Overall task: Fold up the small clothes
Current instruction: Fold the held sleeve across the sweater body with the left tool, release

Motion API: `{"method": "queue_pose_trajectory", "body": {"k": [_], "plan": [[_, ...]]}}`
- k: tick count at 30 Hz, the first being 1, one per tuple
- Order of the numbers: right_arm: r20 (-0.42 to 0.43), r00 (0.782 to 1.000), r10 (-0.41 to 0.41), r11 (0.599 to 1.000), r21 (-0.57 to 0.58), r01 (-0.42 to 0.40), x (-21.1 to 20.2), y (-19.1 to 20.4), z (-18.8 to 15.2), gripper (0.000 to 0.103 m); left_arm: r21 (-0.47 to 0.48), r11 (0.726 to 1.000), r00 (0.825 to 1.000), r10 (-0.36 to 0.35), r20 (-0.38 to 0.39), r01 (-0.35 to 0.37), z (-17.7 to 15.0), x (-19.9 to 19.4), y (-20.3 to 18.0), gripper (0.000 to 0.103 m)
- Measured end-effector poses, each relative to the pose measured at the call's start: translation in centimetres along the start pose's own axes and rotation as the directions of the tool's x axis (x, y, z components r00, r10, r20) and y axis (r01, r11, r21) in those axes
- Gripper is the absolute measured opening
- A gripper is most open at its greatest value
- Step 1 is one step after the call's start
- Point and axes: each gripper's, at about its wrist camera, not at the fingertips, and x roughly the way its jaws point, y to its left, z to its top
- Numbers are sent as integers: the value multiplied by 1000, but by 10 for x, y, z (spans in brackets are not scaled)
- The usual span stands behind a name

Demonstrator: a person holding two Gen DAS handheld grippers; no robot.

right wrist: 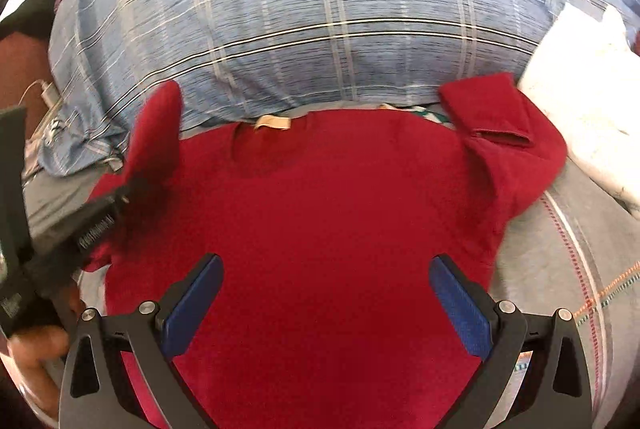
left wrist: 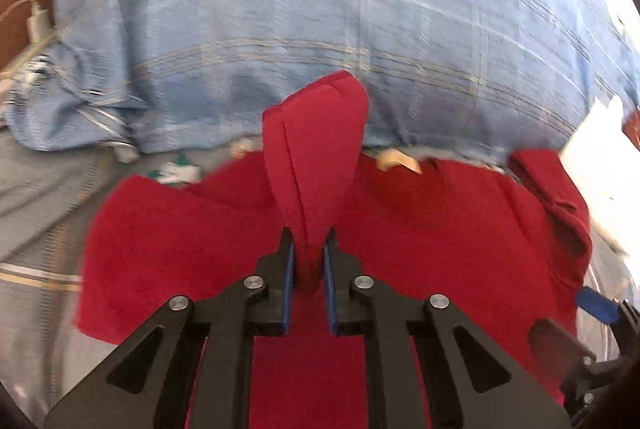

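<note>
A small red shirt [right wrist: 332, 197] lies flat on the bed, its neck label [right wrist: 274, 122] toward the pillow. My left gripper [left wrist: 309, 249] is shut on the shirt's left sleeve [left wrist: 316, 149], which stands up lifted above the body of the red shirt [left wrist: 440, 229]. In the right wrist view this raised left sleeve [right wrist: 154, 133] shows at the left, held by the left gripper [right wrist: 120, 197]. The right sleeve [right wrist: 492, 109] lies folded back on the shirt's right shoulder. My right gripper [right wrist: 326, 293] hovers over the shirt's lower part, open, nothing between its fingers.
A big blue plaid pillow [right wrist: 320, 21] lies just beyond the shirt. A white pillow [right wrist: 584, 89] sits at the right. The grey bedsheet [right wrist: 560, 269] shows to the right and a white charger with cable [left wrist: 38, 25] at the far left. A person's hand [right wrist: 36, 349] holds the left gripper.
</note>
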Motion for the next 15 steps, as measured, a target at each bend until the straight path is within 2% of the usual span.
{"method": "queue_pose_trajectory", "body": {"k": [3,5,7,11,13,15], "plan": [[-5,1000,-7,1000,19,7,1,-9,0,103,28,998,997,-60,-39,61,-10,12,-16,14],[-2,1000,-6,1000,25,6,0,-12,0,103,40,994,993,-99,-60,102,-15,14,-17,27],[-2,1000,3,999,33,-3,0,-15,1,103,38,990,988,-133,-80,136,-19,10,-12,61],[8,999,36,998,47,-36,2,-16,6,103,62,986,988,-153,-11,154,-24,-28,11,72],[12,999,50,998,38,-50,7,-13,8,103,79,990,993,-117,19,115,-27,-45,26,76],[6,998,62,998,18,-62,14,-8,10,102,80,996,998,-36,57,32,-31,-59,48,76]]}}
